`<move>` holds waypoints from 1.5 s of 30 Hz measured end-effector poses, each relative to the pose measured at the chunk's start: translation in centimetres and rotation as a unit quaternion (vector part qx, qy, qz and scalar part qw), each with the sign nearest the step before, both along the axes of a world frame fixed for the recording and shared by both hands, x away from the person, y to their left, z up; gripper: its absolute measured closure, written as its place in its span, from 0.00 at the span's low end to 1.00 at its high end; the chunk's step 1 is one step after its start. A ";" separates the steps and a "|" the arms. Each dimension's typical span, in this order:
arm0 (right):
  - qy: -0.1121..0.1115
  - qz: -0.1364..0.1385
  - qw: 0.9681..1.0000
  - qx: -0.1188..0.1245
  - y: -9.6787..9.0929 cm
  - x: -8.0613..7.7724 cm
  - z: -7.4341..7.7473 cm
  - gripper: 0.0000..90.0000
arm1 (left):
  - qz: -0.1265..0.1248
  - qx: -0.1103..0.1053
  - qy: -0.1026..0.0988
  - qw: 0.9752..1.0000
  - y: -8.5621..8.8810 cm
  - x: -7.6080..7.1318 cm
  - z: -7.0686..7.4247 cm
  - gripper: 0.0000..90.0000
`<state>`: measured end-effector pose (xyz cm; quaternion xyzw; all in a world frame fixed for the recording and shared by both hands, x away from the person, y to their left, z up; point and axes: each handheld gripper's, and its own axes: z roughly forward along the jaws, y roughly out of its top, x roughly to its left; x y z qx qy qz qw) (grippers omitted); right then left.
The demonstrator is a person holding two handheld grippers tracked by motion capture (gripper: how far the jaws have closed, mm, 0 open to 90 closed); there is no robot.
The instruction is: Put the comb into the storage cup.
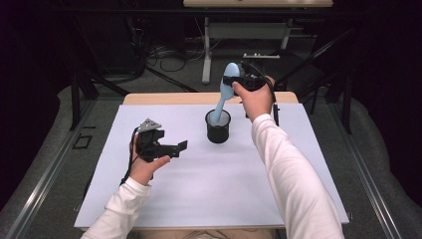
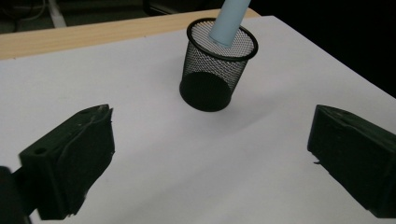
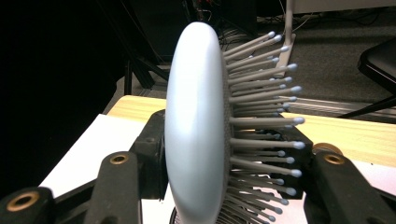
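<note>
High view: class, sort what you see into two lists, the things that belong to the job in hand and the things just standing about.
In the job:
hairbrush, head clamped in the right gripper, handle in the cup
mesh cup

Standing about:
left gripper, open, holding nothing
white board
desk frame behind the table

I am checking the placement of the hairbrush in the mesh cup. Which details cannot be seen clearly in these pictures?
- Handle tip of the hairbrush: high view, hidden inside the mesh cup; whether it touches the bottom cannot be told.
- Brush head: left gripper view, cut off by the top edge.
- Grip of the right gripper: high view, covered by the hand; right gripper view, the brush hides the pads.
- Cup rim: right gripper view, cut off at the bottom edge.
</note>
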<state>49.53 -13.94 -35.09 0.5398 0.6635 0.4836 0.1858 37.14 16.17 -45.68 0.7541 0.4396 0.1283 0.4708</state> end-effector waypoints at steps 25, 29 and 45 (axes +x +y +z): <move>-0.007 0.006 1.000 -0.030 1.3 0.3 -1.4 0.53 | 0.002 0.021 -0.002 1.000 -0.4 0.0 -0.3 0.00; -0.006 0.006 0.999 -0.031 1.4 0.4 -1.7 0.53 | 0.005 0.012 0.000 1.000 -0.4 0.0 -0.3 0.00; -0.009 0.006 0.999 -0.038 1.8 0.6 -2.8 0.53 | -0.003 0.015 0.003 1.000 -0.3 0.0 -0.4 0.00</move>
